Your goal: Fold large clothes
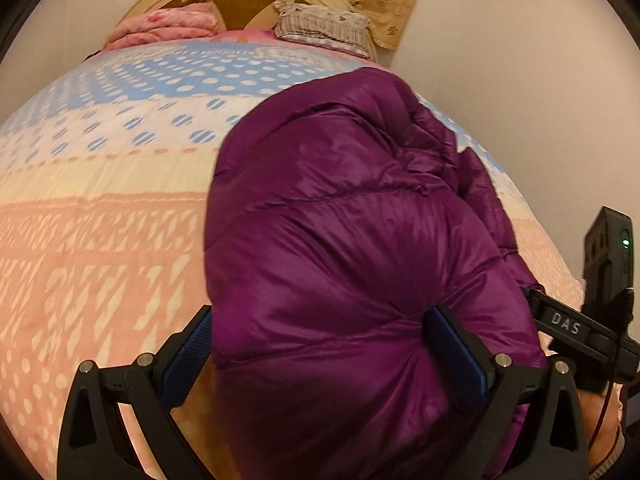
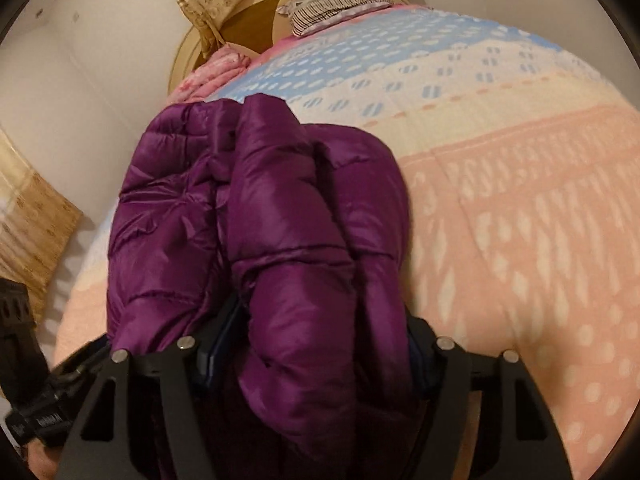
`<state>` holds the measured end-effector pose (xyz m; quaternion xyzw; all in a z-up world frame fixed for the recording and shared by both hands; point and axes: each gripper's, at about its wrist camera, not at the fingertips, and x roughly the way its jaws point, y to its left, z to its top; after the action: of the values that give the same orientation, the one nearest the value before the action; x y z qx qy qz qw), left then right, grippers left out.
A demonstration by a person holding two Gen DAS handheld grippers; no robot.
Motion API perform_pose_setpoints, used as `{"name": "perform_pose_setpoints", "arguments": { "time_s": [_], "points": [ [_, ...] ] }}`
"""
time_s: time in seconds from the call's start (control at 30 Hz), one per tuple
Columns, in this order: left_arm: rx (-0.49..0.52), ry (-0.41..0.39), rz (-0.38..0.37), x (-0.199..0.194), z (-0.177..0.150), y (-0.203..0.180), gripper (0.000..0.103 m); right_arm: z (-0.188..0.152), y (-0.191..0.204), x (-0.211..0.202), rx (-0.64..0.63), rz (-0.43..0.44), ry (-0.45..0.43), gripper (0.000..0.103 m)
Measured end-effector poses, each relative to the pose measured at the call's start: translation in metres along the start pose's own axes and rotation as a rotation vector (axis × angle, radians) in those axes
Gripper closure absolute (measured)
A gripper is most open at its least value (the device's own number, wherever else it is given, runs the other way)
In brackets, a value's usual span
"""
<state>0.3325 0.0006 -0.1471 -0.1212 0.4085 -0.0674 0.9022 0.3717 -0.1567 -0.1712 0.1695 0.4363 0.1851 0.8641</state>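
Both the left gripper point(image 1: 320, 344) and right gripper point(image 2: 316, 344) clench the purple down jacket point(image 1: 360, 220).

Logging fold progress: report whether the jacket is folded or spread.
Folded, not spread: the jacket is bunched in thick doubled layers on the bed, gripped by the left gripper and right gripper.

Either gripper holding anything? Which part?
Both grip the purple jacket: left gripper and right gripper each pinch a puffy fold at its near edge.
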Motion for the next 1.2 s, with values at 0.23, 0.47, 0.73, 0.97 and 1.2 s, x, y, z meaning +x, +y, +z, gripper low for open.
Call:
{"name": "perform_pose_setpoints", "arguments": {
  "time_s": [0.23,0.47,0.73,0.97,1.2],
  "points": [
    [0.092,-0.067,-0.011,-0.030,-0.008,-0.003,0.025,-0.006,0.003,-0.012,-0.013,0.121,-0.036,0.073],
    [0.102,-0.137,0.018,-0.092,-0.007,0.010,0.031,-0.011,0.039,-0.027,-0.025,0.230,-0.065,0.075],
    [0.067,-0.206,0.124,-0.157,-0.010,0.061,0.031,-0.012,0.122,-0.007,-0.118,0.359,-0.021,0.075],
    [-0.013,-0.238,0.204,-0.192,-0.022,0.121,0.031,-0.018,0.191,0.023,-0.205,0.421,0.042,0.076],
    [-0.098,-0.243,0.290,-0.208,-0.038,0.177,0.031,-0.043,0.250,0.057,-0.304,0.450,0.123,0.076]
  ]
}}
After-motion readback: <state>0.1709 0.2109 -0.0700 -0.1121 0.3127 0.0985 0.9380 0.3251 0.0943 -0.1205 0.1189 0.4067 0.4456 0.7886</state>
